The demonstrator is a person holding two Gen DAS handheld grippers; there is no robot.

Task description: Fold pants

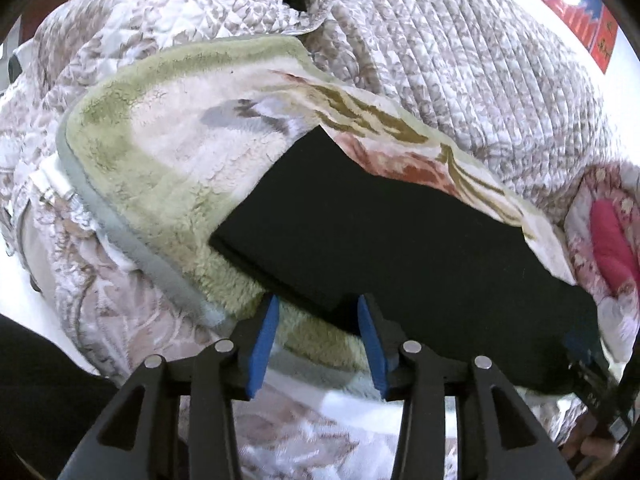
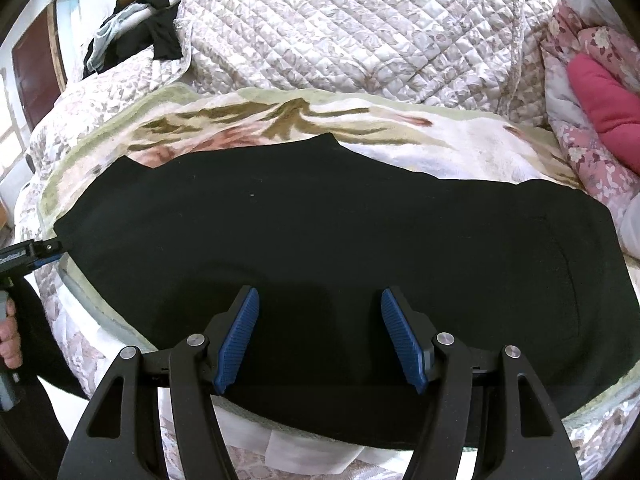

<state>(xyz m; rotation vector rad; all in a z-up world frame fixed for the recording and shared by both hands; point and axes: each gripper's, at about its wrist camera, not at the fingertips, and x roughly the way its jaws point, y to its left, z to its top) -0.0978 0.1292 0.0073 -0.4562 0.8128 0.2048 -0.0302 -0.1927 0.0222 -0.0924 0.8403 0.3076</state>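
Both claws wide, pants flat and waiting.

Your left gripper (image 1: 318, 320) and right gripper (image 2: 320, 320) both gape empty over the near edge of the black pants (image 2: 320, 232), which lie spread across the fleece blanket (image 1: 160, 168) on the bed. The dark cloth hides its layers, so you may pinch only the top one, or perhaps snag fleece, and drag the fold crooked.

Quilted bed cover (image 2: 360, 32), white wall (image 1: 540, 32) behind
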